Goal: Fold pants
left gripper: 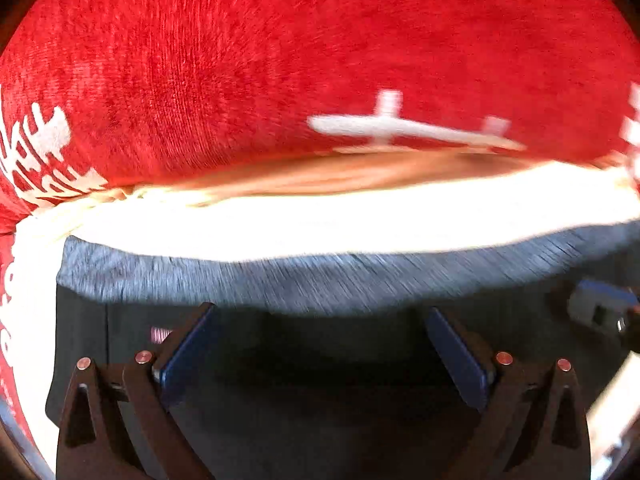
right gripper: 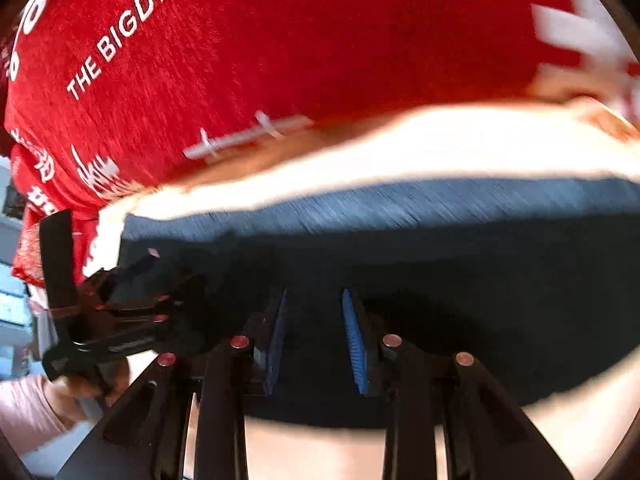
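Hovering over the dark pants on the white desk, my left gripper jaws gape wide and empty; my right gripper jaws stand narrow, gripping nothing, above the pants' middle.

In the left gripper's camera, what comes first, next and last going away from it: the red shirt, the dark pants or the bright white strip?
From the left gripper, whose jaws stand open:
1. Dark pants, right under and just ahead of it.
2. Bright white strip, beyond the pants' far edge.
3. Red shirt, farthest, filling the top.
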The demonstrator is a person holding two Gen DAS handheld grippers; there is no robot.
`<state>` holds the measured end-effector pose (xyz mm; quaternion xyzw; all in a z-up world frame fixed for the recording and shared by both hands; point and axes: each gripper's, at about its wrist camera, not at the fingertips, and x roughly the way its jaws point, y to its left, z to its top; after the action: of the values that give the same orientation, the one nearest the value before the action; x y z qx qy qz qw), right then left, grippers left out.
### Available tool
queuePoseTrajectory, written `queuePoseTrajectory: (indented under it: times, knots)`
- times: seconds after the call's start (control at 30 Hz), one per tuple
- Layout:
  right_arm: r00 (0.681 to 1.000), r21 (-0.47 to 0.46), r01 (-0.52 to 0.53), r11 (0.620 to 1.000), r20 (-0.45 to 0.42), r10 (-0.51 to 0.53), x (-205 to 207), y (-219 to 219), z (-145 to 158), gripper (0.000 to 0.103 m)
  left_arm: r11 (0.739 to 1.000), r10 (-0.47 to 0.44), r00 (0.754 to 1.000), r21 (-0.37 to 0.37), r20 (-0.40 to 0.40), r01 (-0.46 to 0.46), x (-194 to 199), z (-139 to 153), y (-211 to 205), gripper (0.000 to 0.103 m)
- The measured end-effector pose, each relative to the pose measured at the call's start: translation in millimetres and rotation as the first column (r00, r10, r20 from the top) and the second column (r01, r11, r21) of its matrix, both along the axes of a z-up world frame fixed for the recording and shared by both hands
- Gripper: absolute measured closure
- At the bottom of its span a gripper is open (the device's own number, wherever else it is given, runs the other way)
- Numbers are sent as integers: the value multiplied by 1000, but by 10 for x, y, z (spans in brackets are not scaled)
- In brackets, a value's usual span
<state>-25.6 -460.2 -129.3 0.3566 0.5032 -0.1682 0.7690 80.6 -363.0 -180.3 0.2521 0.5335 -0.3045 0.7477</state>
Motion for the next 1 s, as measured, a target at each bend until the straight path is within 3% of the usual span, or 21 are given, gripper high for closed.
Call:
queuePoseTrajectory:
  times: [0.1,0.23,0.3,0.37,0.43,0.57,0.67,0.8,0.9,1.0]
  knots:
    - [999,21,-12,1000,-29,12,321,-102,-218,71,997,59,997,49,50,-62,145,-183,-75,0]
    - [996,-26,-17,1000,-85,15,349,-198,-409,76,996,54,994,64,91,-60,190,-244,-125,0]
    - [997,-57,26,998,-76,-30,242,-323,-389,75,996,55,995,66,82,-60,195,-183,-89,0]
    - [983,-129,101,986,-137,-119,106,-486,-351,72,995,57,997,76,55,-61,220,-137,-64,0]
    - [976,-67,175,982,-118,-182,-93,-637,-308,72,995,57,998,80,26,-59,178,-64,-32,0]
    - [972,-57,191,980,-130,-197,-429,-644,-124,68,995,57,998,81,-25,-55,-135,130,-41,0]
    - [971,-59,187,981,-141,-194,-661,-539,-35,58,997,48,997,69,-65,-43,-481,237,72,0]
    - [965,-77,184,980,-173,-195,-948,-405,7,57,996,9,997,84,-81,-3,-875,240,236,0]
    - [968,-113,146,983,-187,-166,-1036,-239,57,57,989,-4,994,147,-113,20,-1038,105,340,0]
    - [969,-107,132,986,-198,-151,-1158,-145,62,57,992,3,996,127,-92,9,-1149,119,416,0]
